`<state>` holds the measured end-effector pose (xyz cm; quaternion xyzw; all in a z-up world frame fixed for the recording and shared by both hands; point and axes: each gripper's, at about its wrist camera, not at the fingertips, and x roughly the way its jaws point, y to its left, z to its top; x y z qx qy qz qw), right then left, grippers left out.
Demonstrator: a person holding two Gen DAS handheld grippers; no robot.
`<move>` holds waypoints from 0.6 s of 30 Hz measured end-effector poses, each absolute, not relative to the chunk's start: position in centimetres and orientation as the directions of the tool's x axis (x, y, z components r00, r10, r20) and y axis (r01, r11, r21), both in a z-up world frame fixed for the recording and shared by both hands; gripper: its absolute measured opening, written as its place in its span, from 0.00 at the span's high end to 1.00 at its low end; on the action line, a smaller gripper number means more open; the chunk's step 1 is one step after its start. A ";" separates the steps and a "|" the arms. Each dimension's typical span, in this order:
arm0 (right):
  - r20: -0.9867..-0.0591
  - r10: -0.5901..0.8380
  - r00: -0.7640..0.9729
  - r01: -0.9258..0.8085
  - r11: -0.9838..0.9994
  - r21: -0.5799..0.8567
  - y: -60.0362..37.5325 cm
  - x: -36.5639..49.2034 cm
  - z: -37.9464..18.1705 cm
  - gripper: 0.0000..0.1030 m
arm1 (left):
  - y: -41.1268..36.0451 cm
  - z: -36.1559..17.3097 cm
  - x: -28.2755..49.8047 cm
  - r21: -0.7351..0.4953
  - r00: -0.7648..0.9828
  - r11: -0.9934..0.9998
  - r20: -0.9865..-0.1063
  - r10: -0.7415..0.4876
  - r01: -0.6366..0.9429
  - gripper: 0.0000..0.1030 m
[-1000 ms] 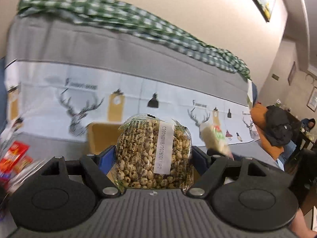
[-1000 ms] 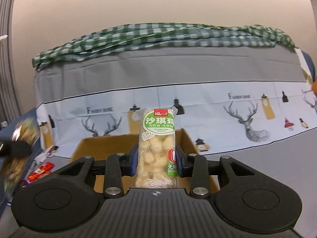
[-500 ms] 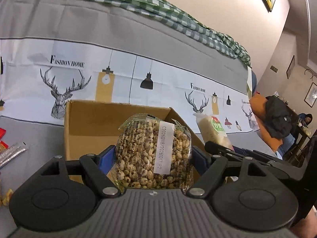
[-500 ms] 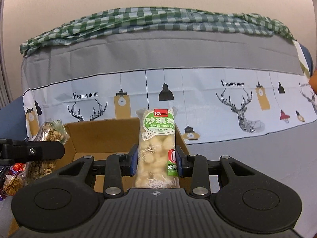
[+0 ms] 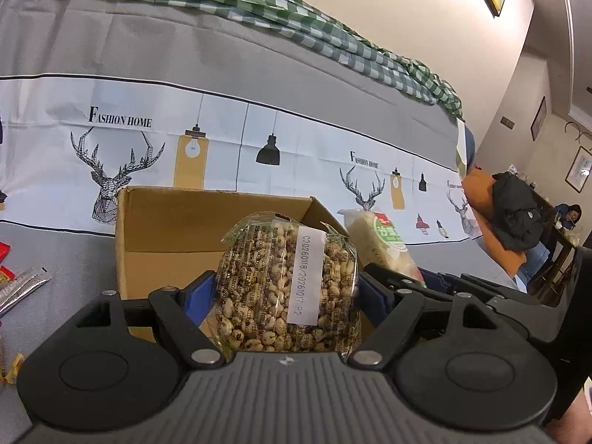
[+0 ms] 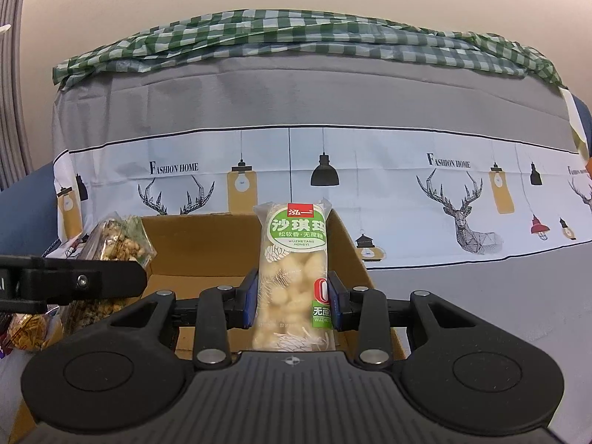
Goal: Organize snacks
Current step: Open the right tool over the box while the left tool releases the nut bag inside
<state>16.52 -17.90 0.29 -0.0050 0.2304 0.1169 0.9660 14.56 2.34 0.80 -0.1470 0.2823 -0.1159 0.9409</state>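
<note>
Crinkly clear puffed-grain bag (image 5: pixel 288 288) — clamped above corrugated cardboard box (image 5: pixel 177 222).

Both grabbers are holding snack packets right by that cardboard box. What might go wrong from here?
1. Both the left gripper and the right gripper crowd the same cardboard box, so they may bump each other.
2. The tall green-labelled packet is pinched low and stands upright; it might tip or land on the box rim.
3. The puffed-grain bag is bulky and crinkly, so it may slip.
</note>
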 end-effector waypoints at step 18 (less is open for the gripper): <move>-0.450 0.213 0.867 -0.217 0.975 0.044 -17.8 16.7 0.3 0.46 | 3.3 1.2 14.5 -0.385 0.814 0.915 -0.489 -0.314 0.122 0.10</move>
